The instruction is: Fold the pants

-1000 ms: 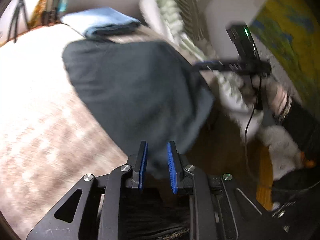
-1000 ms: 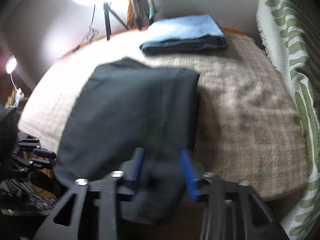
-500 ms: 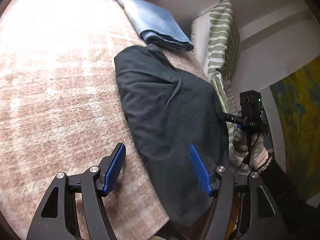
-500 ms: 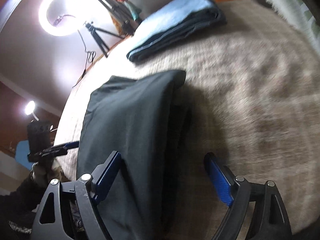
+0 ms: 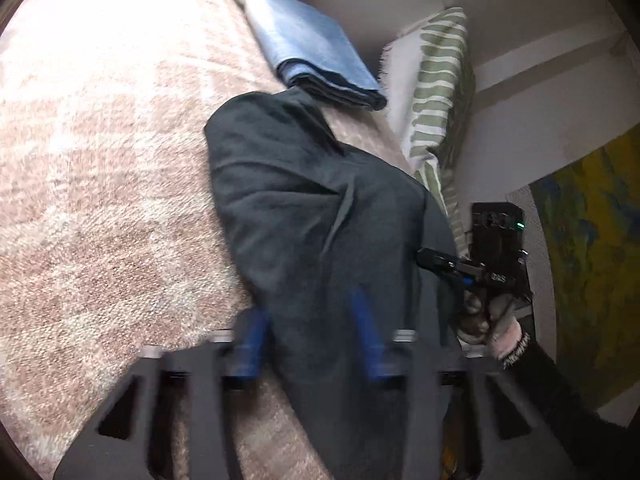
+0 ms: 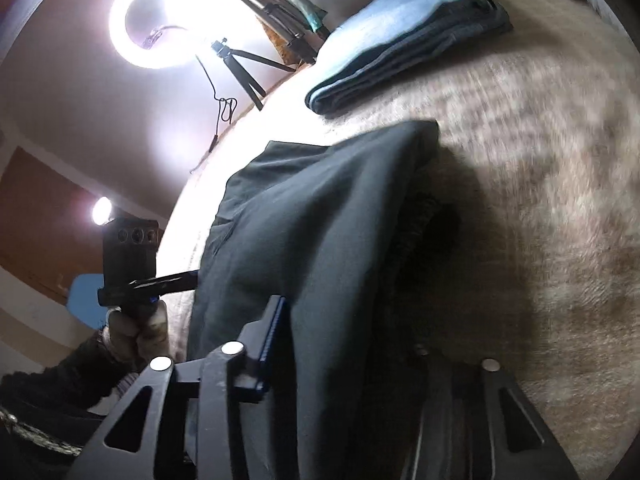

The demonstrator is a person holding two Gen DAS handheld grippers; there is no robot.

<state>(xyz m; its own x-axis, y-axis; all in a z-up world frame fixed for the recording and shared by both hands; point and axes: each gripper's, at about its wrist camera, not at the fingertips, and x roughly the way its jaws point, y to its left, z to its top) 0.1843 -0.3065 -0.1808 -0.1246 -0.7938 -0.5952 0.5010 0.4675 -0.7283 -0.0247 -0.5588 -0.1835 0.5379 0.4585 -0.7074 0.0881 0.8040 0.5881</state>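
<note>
Dark grey pants (image 5: 320,220) lie lengthwise on a beige bed cover (image 5: 100,200), folded along their length, one end hanging over the near edge. My left gripper (image 5: 308,332) is blurred; its jaws are closing with the pants' near left edge between the blue pads, which still stand apart. At the pants' right edge is my right gripper (image 5: 428,258), held by a hand. In the right wrist view the pants (image 6: 320,240) bunch between the closing jaws of the right gripper (image 6: 352,340); cloth hides its right finger. At the far side, the left gripper (image 6: 192,276) reaches in.
Folded blue jeans (image 5: 308,52) lie at the far end of the bed cover (image 6: 540,200). A green-striped throw (image 5: 436,80) hangs along the wall side. A ring light (image 6: 160,20) on a tripod (image 6: 240,64) and a small lamp (image 6: 102,210) stand beyond the bed.
A second ago both grippers held the pants up. They let go and spread wide, dropped towards the cloth lying on the bed, and now their jaws have narrowed around it.
</note>
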